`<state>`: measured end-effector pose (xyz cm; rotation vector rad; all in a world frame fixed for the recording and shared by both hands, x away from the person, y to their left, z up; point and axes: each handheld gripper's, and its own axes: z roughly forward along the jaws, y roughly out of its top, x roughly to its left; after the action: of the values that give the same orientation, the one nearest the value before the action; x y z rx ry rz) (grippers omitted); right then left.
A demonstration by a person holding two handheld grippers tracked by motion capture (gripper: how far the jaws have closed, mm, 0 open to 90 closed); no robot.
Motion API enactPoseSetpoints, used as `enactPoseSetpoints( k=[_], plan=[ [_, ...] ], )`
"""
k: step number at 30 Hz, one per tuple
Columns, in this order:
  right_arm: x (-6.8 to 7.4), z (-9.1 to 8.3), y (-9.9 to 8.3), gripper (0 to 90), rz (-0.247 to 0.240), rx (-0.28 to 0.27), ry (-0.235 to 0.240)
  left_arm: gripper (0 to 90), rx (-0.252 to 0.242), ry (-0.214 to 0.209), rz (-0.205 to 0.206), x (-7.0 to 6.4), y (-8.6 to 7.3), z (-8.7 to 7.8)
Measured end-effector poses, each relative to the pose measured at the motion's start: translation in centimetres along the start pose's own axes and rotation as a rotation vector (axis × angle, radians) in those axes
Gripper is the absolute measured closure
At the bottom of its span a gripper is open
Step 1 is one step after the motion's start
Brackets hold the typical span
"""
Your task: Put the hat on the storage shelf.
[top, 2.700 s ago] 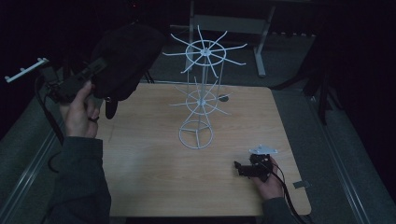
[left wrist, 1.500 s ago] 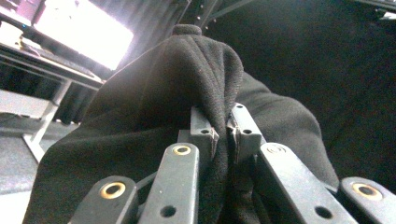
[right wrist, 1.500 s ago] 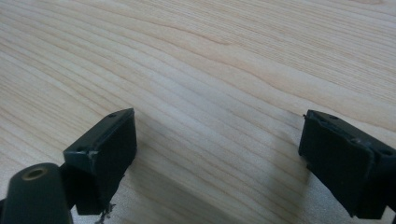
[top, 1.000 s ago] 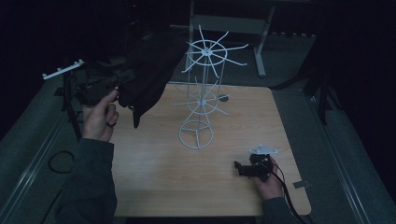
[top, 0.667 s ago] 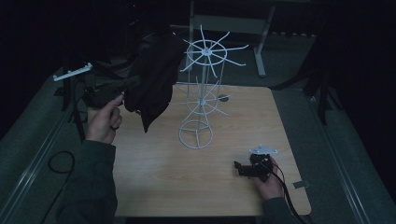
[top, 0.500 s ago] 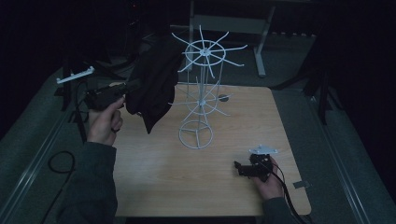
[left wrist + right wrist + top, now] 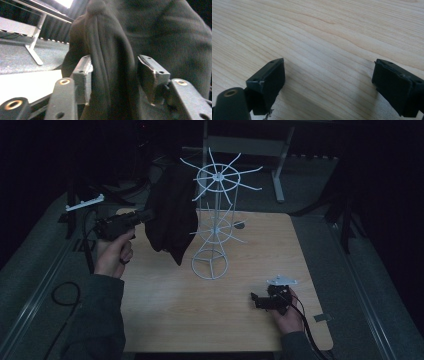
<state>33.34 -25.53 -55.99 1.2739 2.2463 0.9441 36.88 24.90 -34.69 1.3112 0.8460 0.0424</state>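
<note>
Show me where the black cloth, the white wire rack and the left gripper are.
black cloth (image 7: 172, 215), high view, middle of the hanging fabric.
white wire rack (image 7: 218, 176), high view, hub of the top spokes.
left gripper (image 7: 148, 214), high view, jaw tips at the cloth.

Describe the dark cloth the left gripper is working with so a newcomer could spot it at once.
Start at the wooden table and find the tall white wire rack standing near its middle. On the rack's left side hangs the black garment, draped from the top spokes down toward the tabletop, with the left gripper at its edge. It is the only soft, dark thing there; the rack is thin white wire.
</note>
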Motion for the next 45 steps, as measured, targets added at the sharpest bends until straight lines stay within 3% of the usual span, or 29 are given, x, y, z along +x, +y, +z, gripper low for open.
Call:
enactPoseSetpoints(
  k=[5, 10, 16, 25, 32, 45],
  plan=[
    [0.0, 0.0, 0.0, 11.0, 0.001, 0.000, 0.000, 37.1, -0.038, 0.015, -0.007, -0.1, 0.3, -0.4],
    [0.0, 0.0, 0.0, 11.0, 0.002, 0.000, 0.001, 32.1, -0.051, 0.067, -0.005, 0.0, 0.7, -1.1],
    [0.0, 0.0, 0.0, 11.0, -0.001, -0.001, 0.000, 32.1, -0.061, 0.099, -0.003, 0.4, 0.7, -1.5],
    [0.0, 0.0, 0.0, 11.0, -0.002, -0.002, -0.001, 41.2, -0.063, 0.138, 0.006, 0.9, 0.6, -2.1],
    [0.0, 0.0, 0.0, 11.0, 0.000, -0.001, 0.000, 53.8, -0.010, 0.251, 0.032, 1.2, 0.3, -2.0],
    [0.0, 0.0, 0.0, 11.0, 0.000, -0.001, 0.000, 55.5, 0.095, 0.386, 0.093, 1.0, -0.2, -1.2]
  ],
)
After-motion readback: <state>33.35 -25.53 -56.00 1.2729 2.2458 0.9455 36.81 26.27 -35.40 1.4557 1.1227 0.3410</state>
